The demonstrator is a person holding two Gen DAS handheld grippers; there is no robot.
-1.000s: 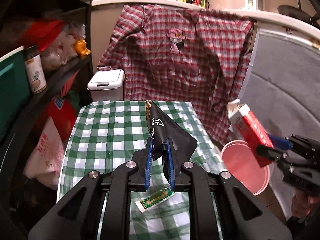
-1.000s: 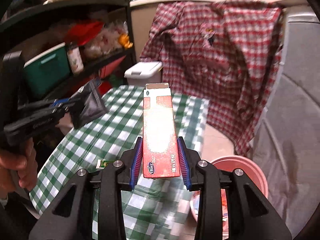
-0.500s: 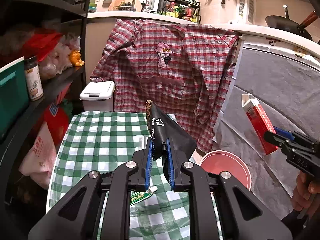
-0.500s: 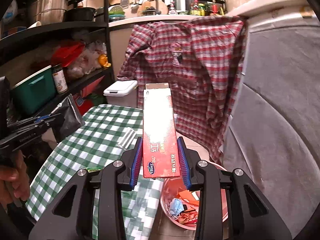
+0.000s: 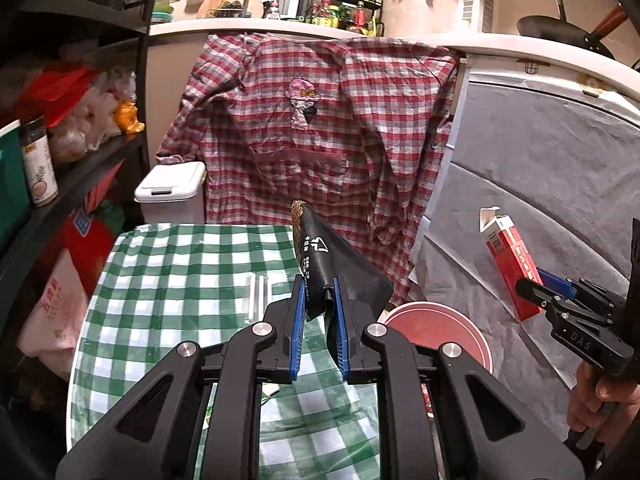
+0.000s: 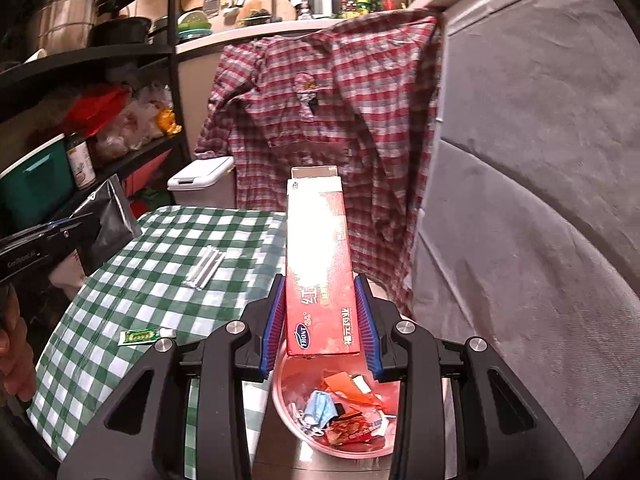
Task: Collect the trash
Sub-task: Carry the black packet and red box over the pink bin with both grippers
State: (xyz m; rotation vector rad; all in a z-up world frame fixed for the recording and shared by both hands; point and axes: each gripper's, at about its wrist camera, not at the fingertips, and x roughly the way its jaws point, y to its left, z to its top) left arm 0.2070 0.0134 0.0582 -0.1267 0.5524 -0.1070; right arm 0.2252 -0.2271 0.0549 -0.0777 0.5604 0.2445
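Note:
My left gripper (image 5: 318, 320) is shut on a black foil snack bag (image 5: 336, 264), held above the right edge of the green checked table (image 5: 168, 280). My right gripper (image 6: 320, 320) is shut on a long red carton (image 6: 318, 264), held directly above the pink trash bucket (image 6: 288, 408), which holds wrappers and a blue mask. The carton (image 5: 514, 272) and bucket (image 5: 460, 324) also show at the right of the left wrist view. A green sachet (image 6: 140, 336) and a clear wrapper (image 6: 204, 266) lie on the table.
A white lidded bin (image 5: 172, 188) stands behind the table. A red plaid shirt (image 5: 320, 120) hangs behind. Black shelving (image 5: 60, 160) with bags and jars is on the left. A grey-covered surface (image 6: 540, 200) rises on the right.
Both grippers pulled back and to the right. The red carton now hangs over the bucket, whose contents have come into view. The black bag moved toward the table's right edge.

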